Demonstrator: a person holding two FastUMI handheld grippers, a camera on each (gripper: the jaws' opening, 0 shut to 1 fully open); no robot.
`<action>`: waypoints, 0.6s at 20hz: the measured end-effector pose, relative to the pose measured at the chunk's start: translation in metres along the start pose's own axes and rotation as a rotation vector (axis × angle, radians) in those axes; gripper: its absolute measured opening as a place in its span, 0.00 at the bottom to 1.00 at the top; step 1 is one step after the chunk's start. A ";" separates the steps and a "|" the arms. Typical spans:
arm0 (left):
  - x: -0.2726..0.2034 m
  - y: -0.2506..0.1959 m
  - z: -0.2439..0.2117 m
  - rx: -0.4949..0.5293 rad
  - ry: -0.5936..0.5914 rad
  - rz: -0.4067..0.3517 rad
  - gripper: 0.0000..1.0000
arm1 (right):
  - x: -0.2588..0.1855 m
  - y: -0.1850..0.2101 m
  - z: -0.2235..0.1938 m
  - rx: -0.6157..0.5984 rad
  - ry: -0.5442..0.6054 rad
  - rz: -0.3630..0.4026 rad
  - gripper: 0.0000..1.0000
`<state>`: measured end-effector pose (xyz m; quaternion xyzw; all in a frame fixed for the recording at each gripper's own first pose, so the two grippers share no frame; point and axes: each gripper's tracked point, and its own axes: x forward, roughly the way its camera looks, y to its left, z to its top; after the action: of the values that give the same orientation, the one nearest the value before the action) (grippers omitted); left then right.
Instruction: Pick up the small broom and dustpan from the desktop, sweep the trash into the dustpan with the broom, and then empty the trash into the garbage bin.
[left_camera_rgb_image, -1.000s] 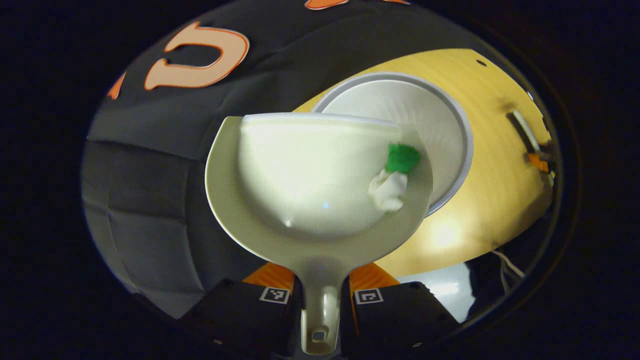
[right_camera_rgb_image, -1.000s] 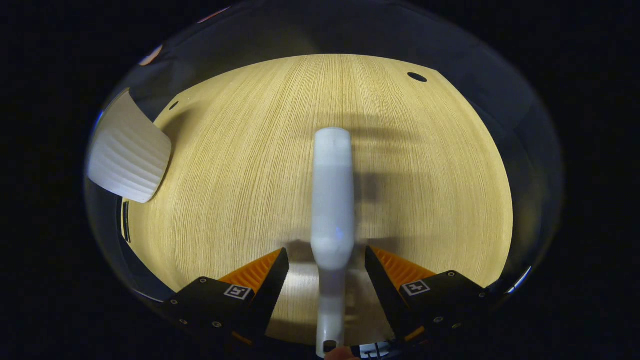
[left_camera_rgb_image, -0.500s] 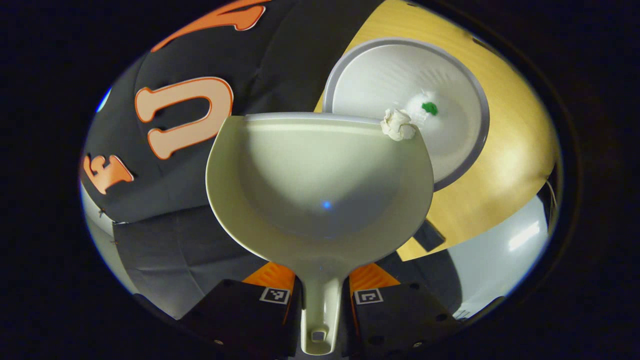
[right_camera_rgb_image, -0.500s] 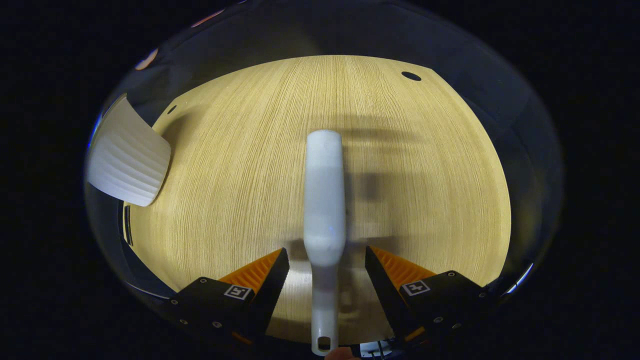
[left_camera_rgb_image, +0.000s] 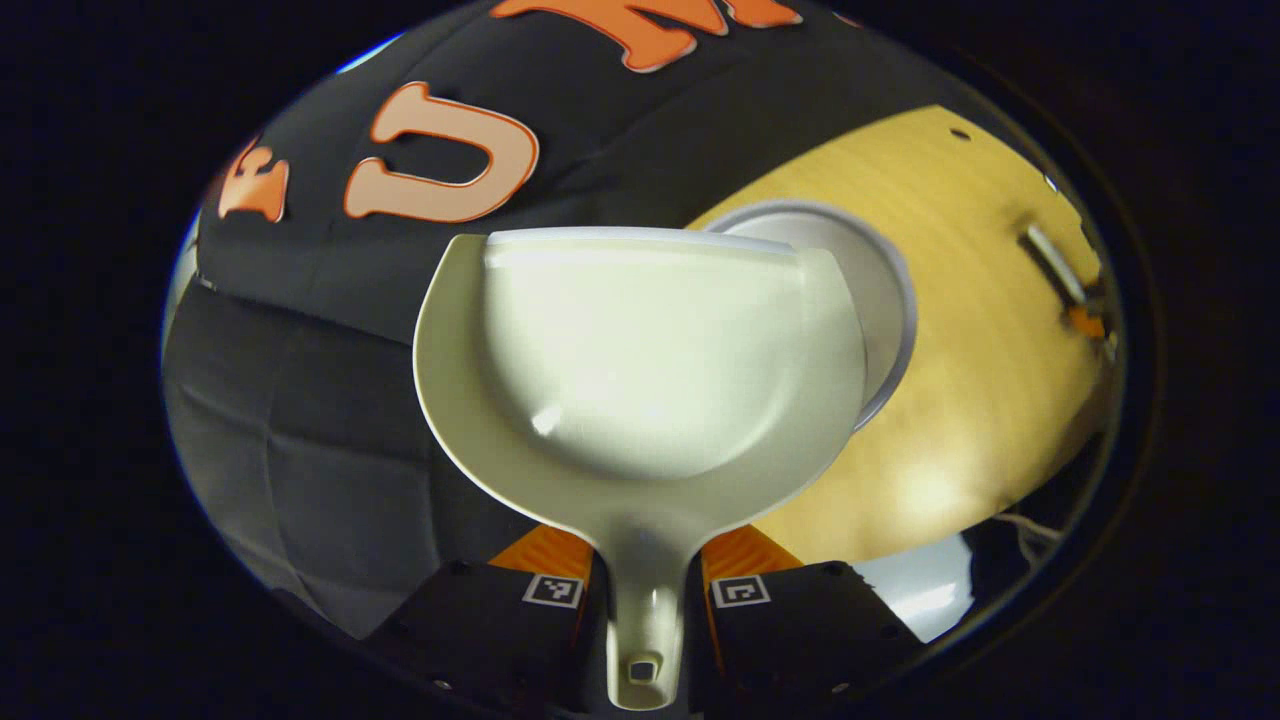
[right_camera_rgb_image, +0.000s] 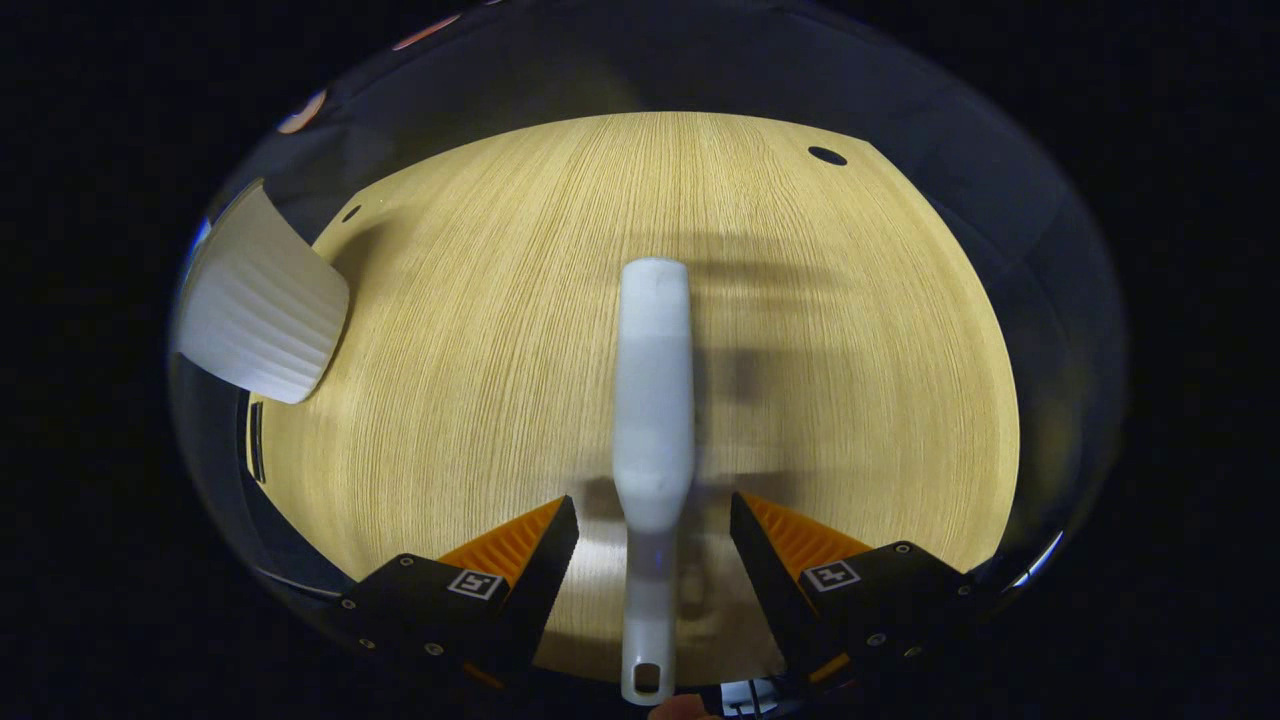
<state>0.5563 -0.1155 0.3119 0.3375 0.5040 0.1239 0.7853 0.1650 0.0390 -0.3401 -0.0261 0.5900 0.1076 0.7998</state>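
Observation:
My left gripper is shut on the handle of the pale dustpan, which I hold in the air with nothing in its scoop. Its front lip overlaps the rim of the white garbage bin on the table behind it. The bin's inside is mostly hidden by the pan. In the right gripper view the white broom lies on the wooden table, pointing away. My right gripper is open, with an orange finger on either side of the broom's handle and a gap on both sides.
The bin's ribbed white wall stands at the left edge of the right gripper view. Small dark holes mark the table's far side. In the left gripper view the table ends at the lower right, with pale floor below.
The green and white scraps slid off the tilted dustpan into the bin. The pan has tipped back and is now bare. The broom and right gripper barely moved.

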 end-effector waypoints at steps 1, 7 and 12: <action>-0.004 -0.021 0.015 -0.087 -0.060 -0.043 0.32 | -0.004 0.000 0.000 0.005 -0.005 0.003 0.93; -0.043 -0.209 0.081 -0.258 -0.186 -0.490 0.32 | -0.014 -0.004 0.009 0.011 -0.039 0.003 0.93; -0.020 -0.324 0.085 -0.326 -0.133 -0.608 0.33 | -0.016 -0.003 0.009 0.001 -0.047 0.000 0.93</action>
<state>0.5742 -0.4012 0.1361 0.0496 0.5028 -0.0591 0.8610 0.1693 0.0354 -0.3223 -0.0233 0.5711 0.1079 0.8134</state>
